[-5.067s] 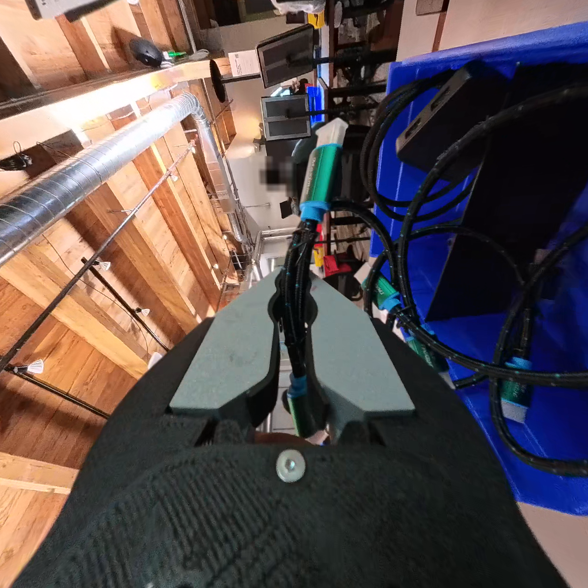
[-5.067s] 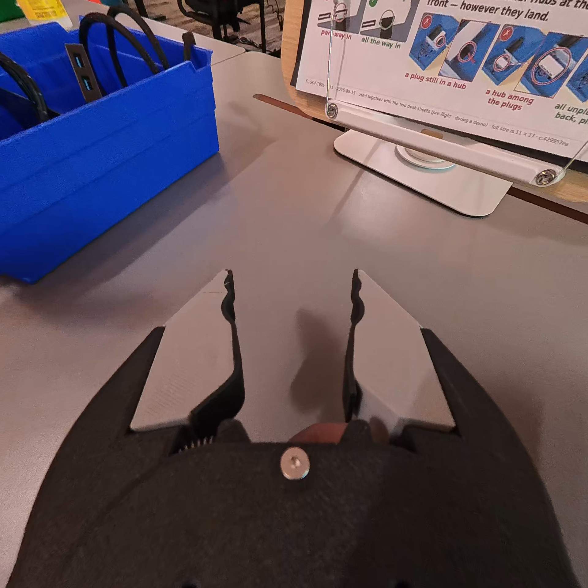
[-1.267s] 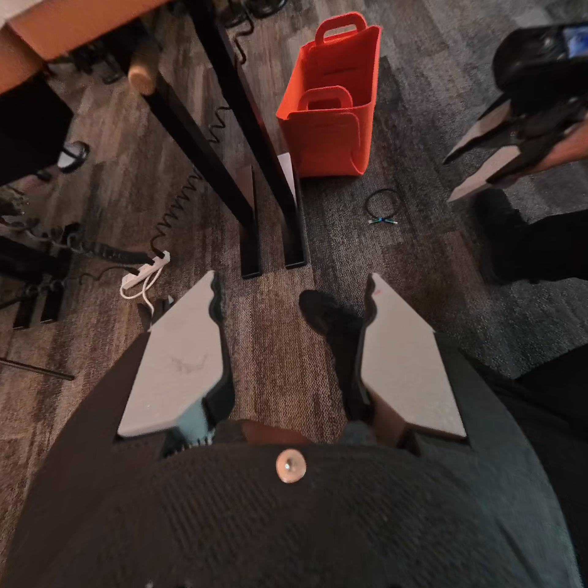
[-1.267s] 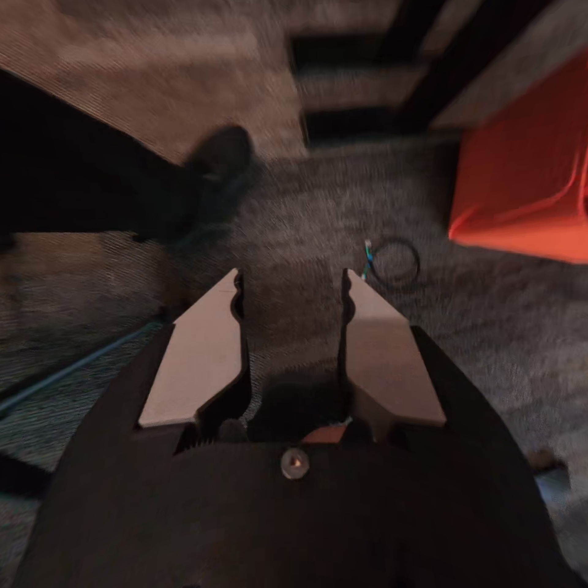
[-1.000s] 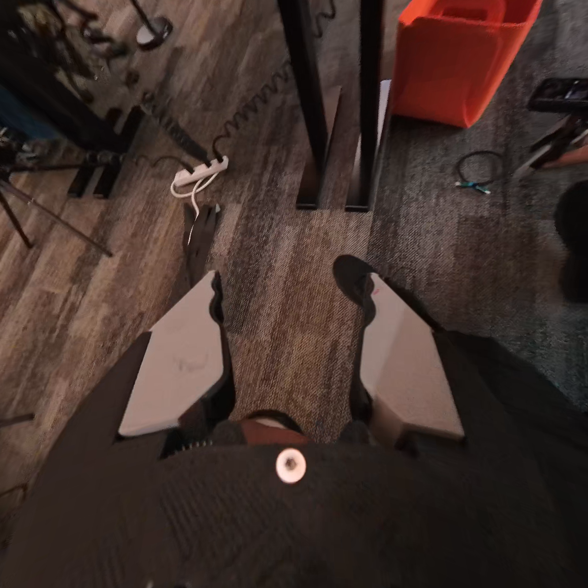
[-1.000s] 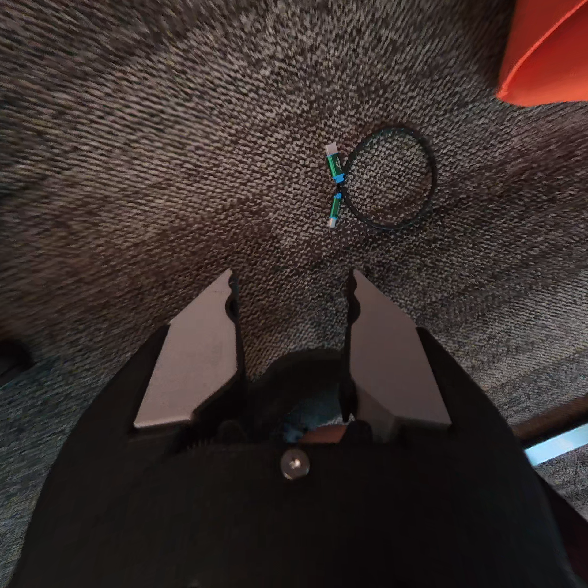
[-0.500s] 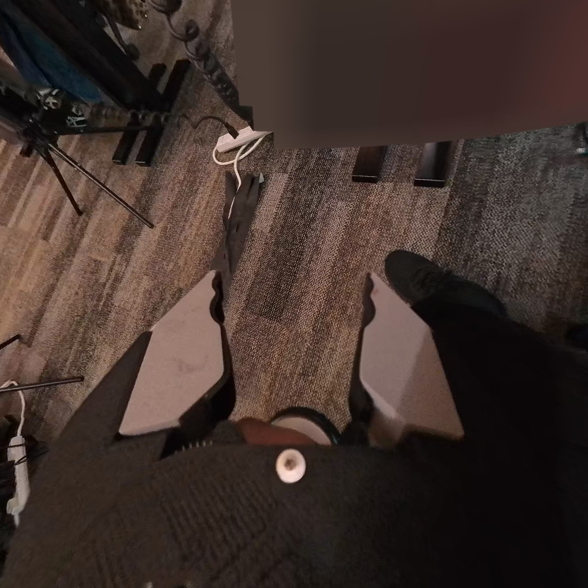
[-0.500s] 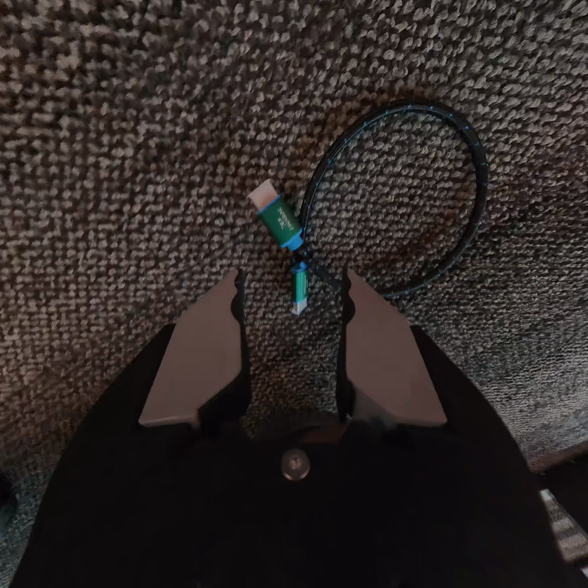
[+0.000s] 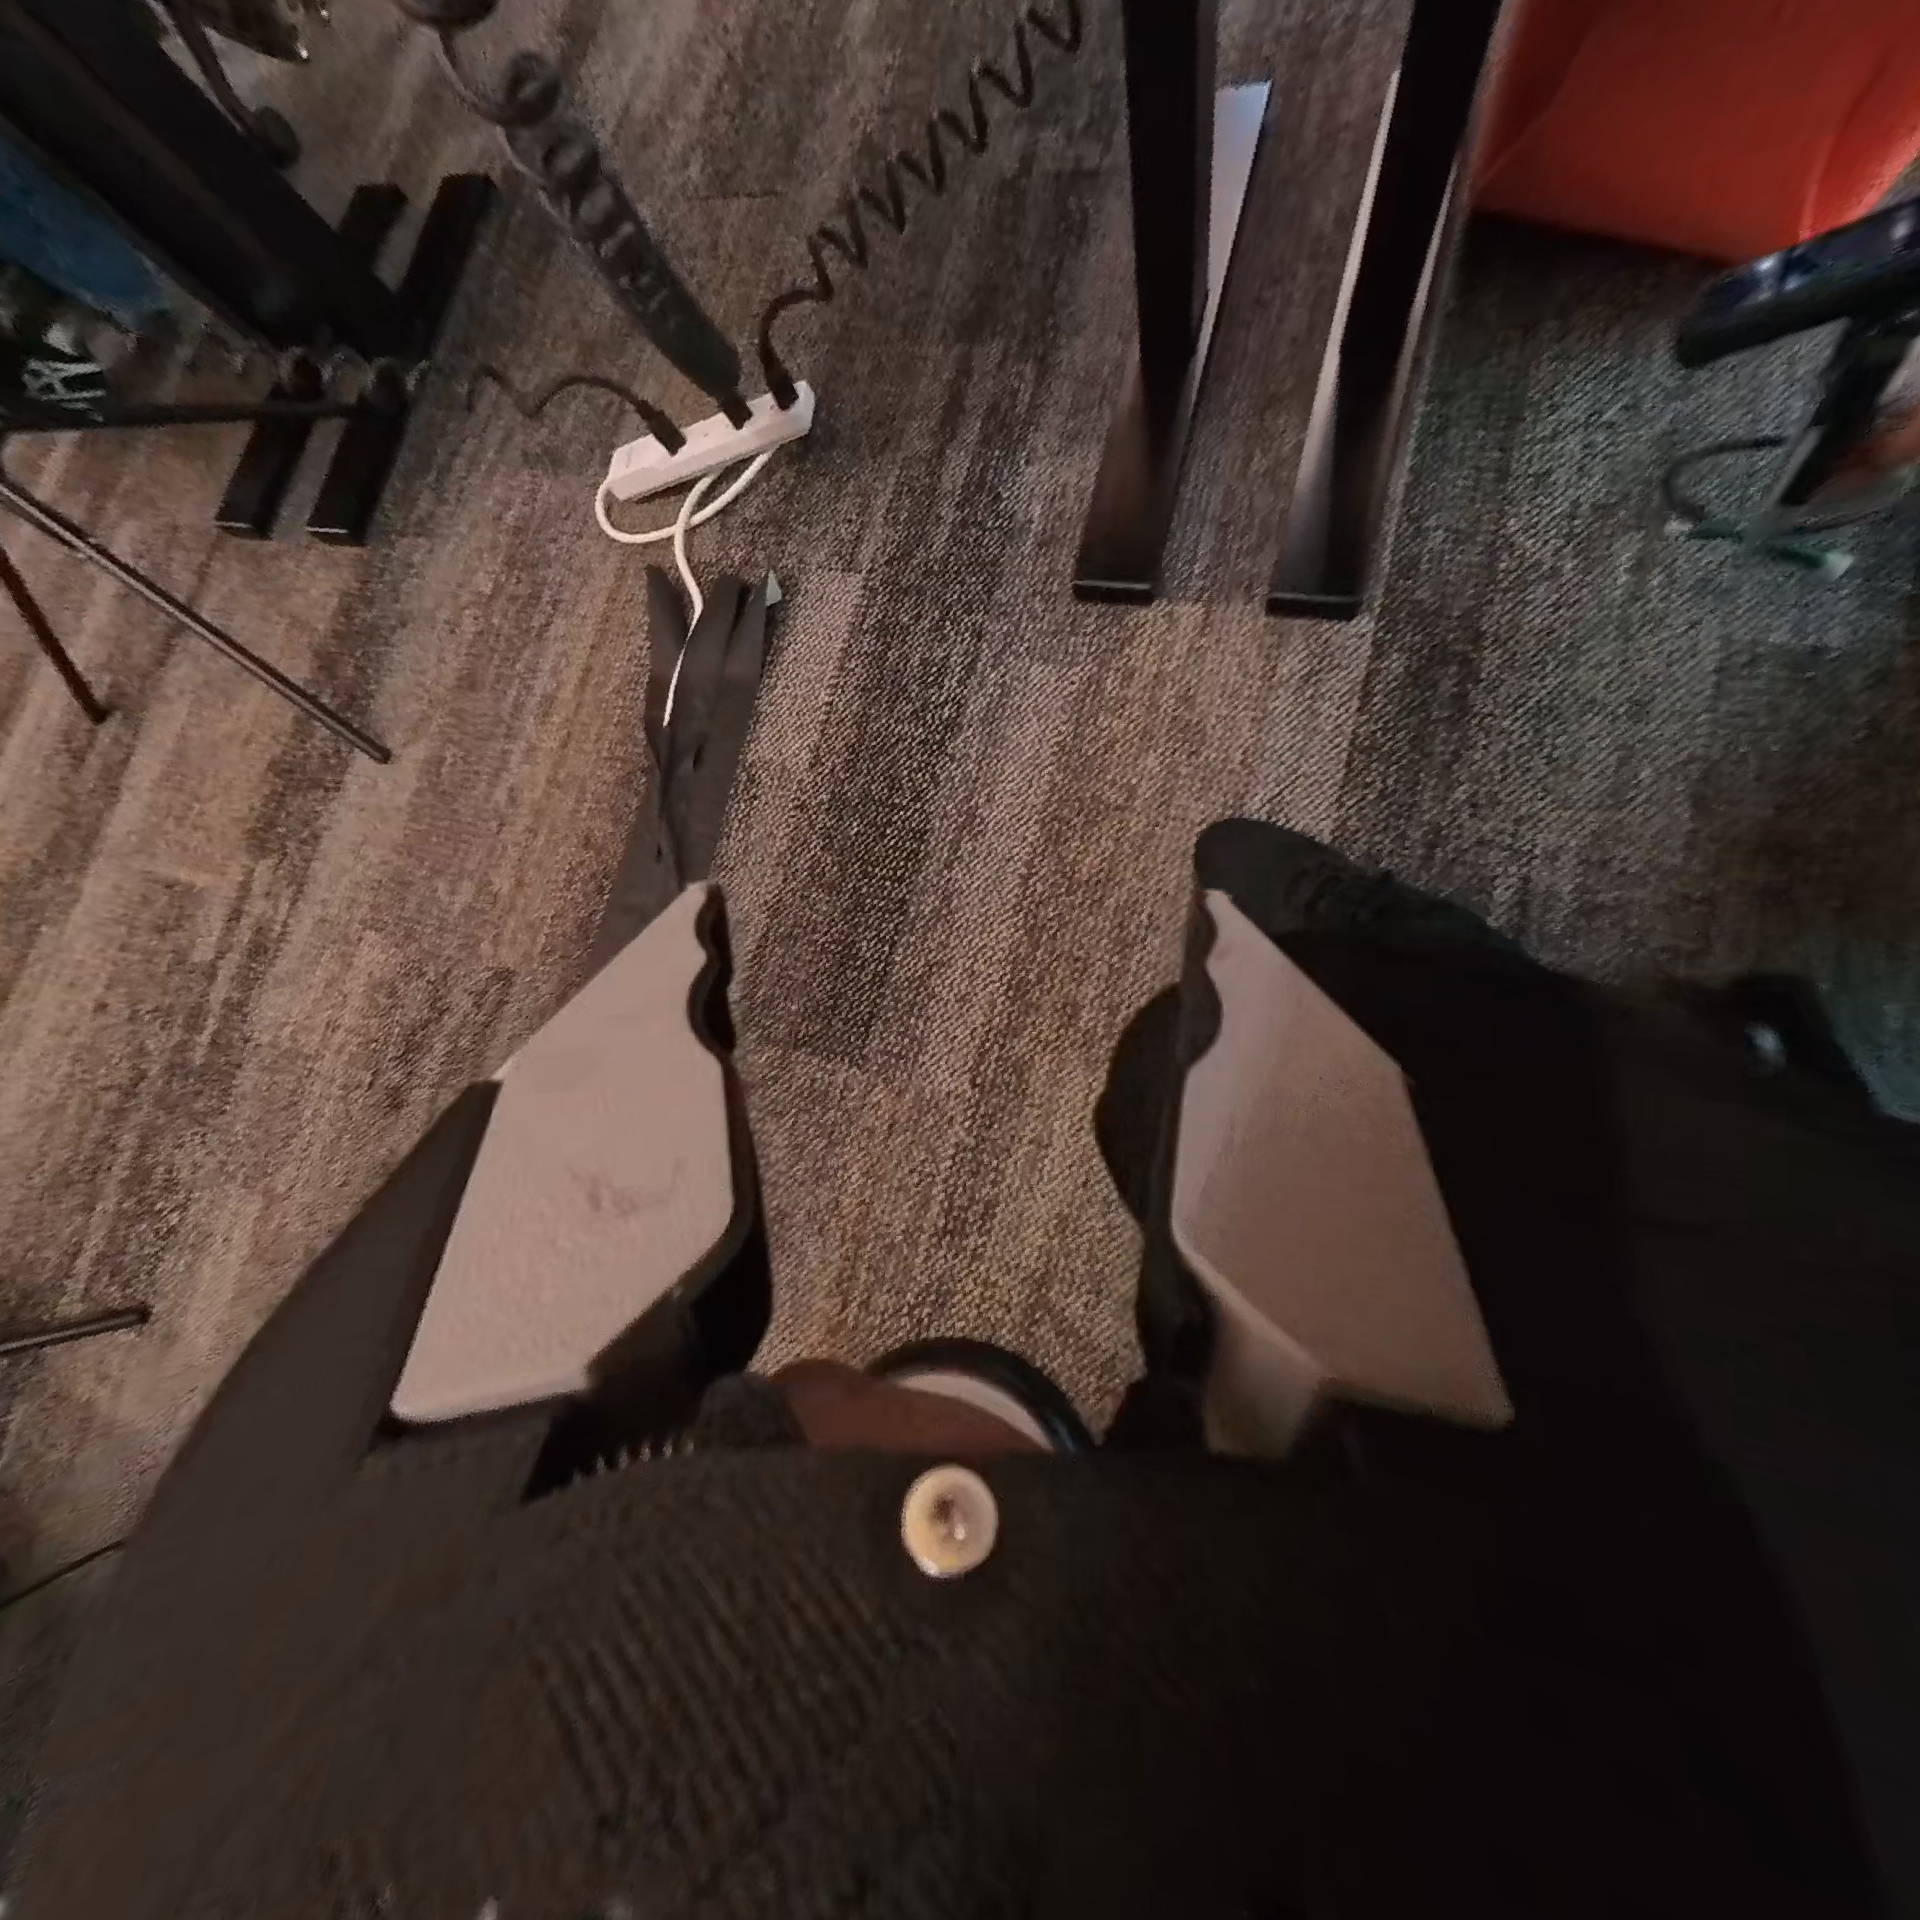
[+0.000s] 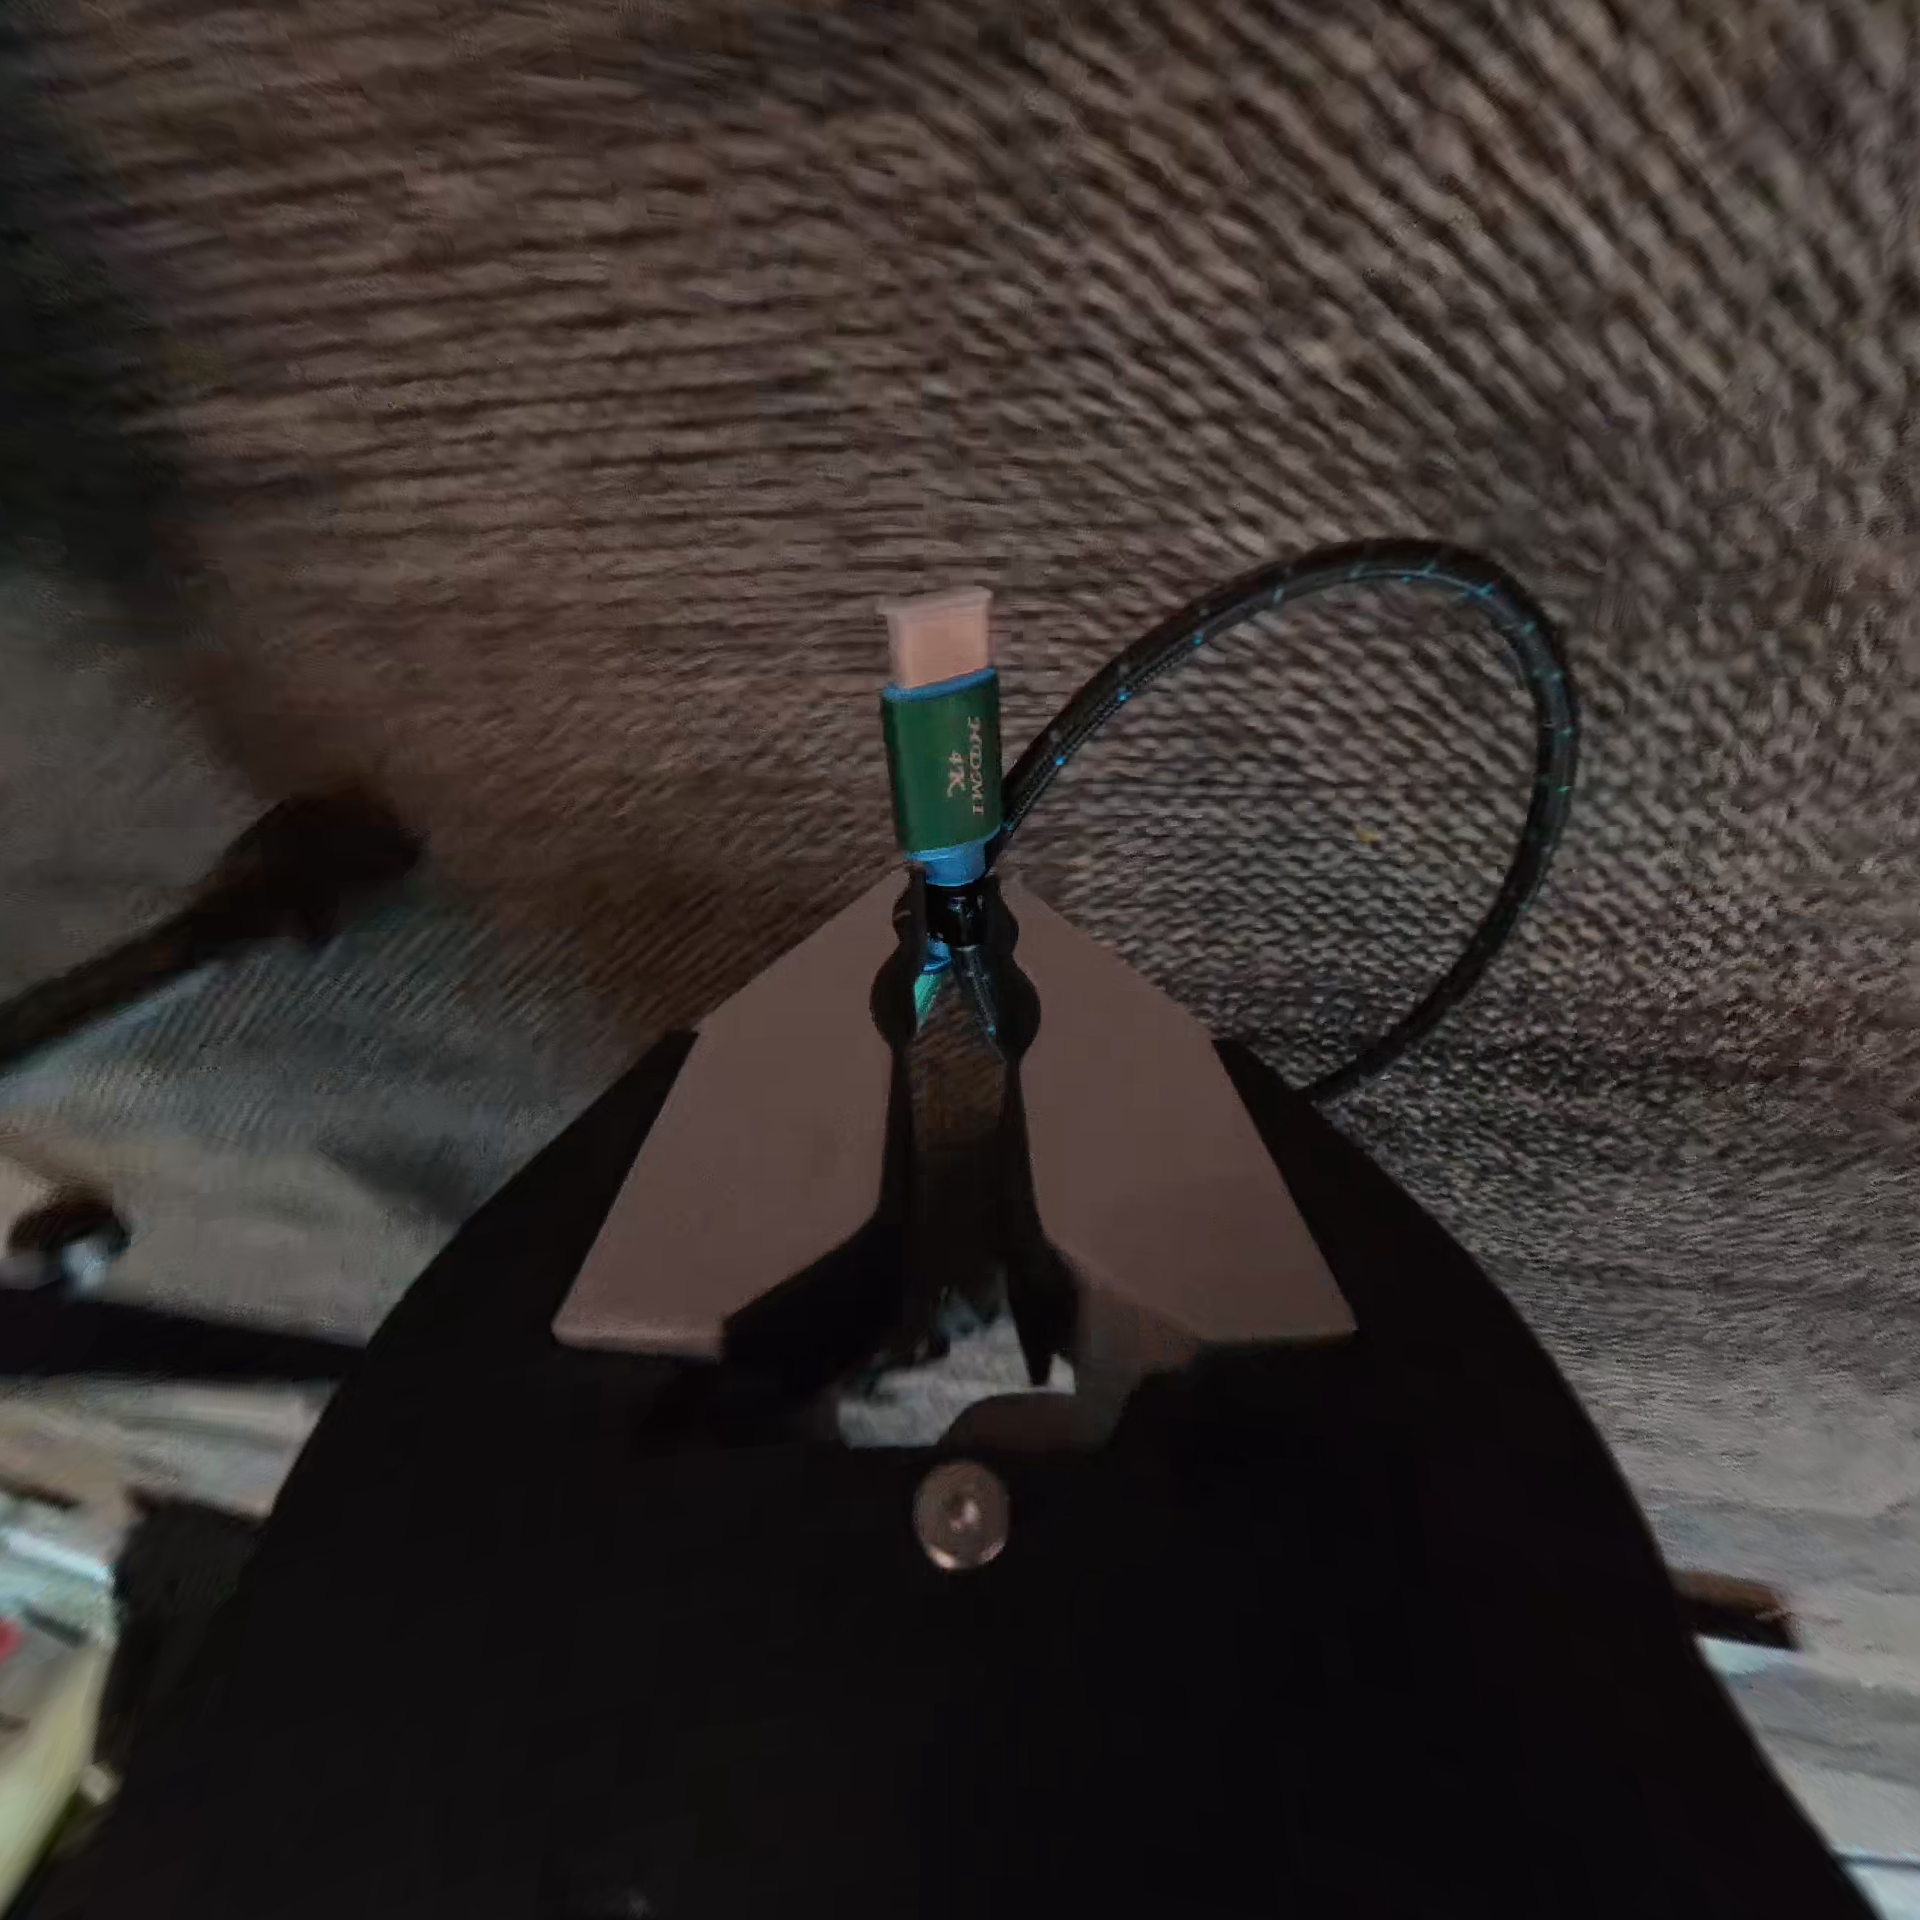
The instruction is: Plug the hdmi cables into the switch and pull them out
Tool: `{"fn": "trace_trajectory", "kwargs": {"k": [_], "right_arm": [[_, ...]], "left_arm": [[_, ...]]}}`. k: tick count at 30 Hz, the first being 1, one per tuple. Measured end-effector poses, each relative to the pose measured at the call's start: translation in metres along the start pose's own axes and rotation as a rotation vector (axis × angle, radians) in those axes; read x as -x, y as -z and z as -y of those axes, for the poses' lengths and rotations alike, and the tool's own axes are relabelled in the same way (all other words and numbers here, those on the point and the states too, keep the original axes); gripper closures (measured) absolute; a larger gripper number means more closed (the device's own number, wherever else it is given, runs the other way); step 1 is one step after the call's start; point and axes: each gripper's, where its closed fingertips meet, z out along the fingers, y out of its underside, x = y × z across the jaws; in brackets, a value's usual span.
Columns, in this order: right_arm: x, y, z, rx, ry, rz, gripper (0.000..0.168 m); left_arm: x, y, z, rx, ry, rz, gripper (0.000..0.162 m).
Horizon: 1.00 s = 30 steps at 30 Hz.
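Note:
In the right wrist view my right gripper [image 10: 956,914] is shut on a black braided HDMI cable [image 10: 1538,727] just above the carpet. One green plug [image 10: 940,769] with a pale tip sticks out past the fingertips. The cable's loop hangs to the right. A second teal plug end [image 10: 923,992] sits between the jaws. My left gripper [image 9: 956,935] is open and empty, pointing down at the carpet. The right gripper [image 9: 1829,301] shows blurred at the far right of the left wrist view. The switch is not in view.
Two black table legs [image 9: 1153,312] stand ahead of the left gripper, with an orange bag [image 9: 1704,114] behind them. A white power strip [image 9: 717,442] with cords lies to the left, near tripod legs [image 9: 197,644]. A person's black shoe [image 9: 1309,894] is by the right finger.
My right gripper has dropped onto the cable on the carpet and shut on it by the plugs. My left gripper stays open and has swung its view back toward the table legs.

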Motion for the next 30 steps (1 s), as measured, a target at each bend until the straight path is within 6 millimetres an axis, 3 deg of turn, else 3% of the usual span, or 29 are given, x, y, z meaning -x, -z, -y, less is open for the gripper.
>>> {"fn": "trace_trajectory", "kwargs": {"k": [1, 5, 8, 11, 14, 17, 20, 22, 23, 26, 28, 30], "right_arm": [[0.024, 0.027, 0.006, 0.0, 0.071, 0.028, 0.16], [0.135, 0.158, 0.039, -0.175, 0.241, 0.128, 0.16], [0.24, 0.264, 0.043, -0.366, 0.385, 0.205, 0.16], [0.333, 0.363, 0.022, -0.539, 0.568, 0.27, 0.16], [0.395, 0.447, -0.015, -0.641, 0.745, 0.346, 0.159], [0.432, 0.5, -0.061, -0.67, 0.84, 0.425, 0.158], [0.449, 0.532, -0.107, -0.706, 0.876, 0.397, 0.157], [0.459, 0.552, -0.138, -0.741, 0.882, 0.381, 0.158], [0.463, 0.561, -0.151, -0.761, 0.881, 0.367, 0.158], [0.474, 0.586, -0.184, -0.814, 0.86, 0.343, 0.16], [0.474, 0.6, -0.197, -0.852, 0.826, 0.32, 0.16], [0.461, 0.615, -0.201, -0.911, 0.756, 0.252, 0.159]], "left_arm": [[-0.001, 0.003, 0.012, -0.013, 0.025, -0.026, 0.076], [-0.025, 0.029, 0.084, -0.187, 0.096, -0.151, 0.076], [-0.046, 0.044, 0.117, -0.303, -0.082, -0.137, 0.079], [-0.08, 0.058, 0.134, -0.38, -0.32, -0.156, 0.078], [-0.133, 0.089, 0.155, -0.502, -0.56, -0.239, 0.08], [-0.181, 0.13, 0.186, -0.642, -0.754, -0.26, 0.083], [-0.222, 0.167, 0.198, -0.682, -0.894, -0.32, 0.086], [-0.244, 0.188, 0.202, -0.711, -0.982, -0.341, 0.096], [-0.255, 0.197, 0.204, -0.733, -1.029, -0.344, 0.104], [-0.284, 0.217, 0.224, -0.811, -1.183, -0.306, 0.154], [-0.301, 0.224, 0.244, -0.812, -1.258, -0.321, 0.155], [-0.31, 0.231, 0.272, -0.871, -1.282, -0.31, 0.155]]}}
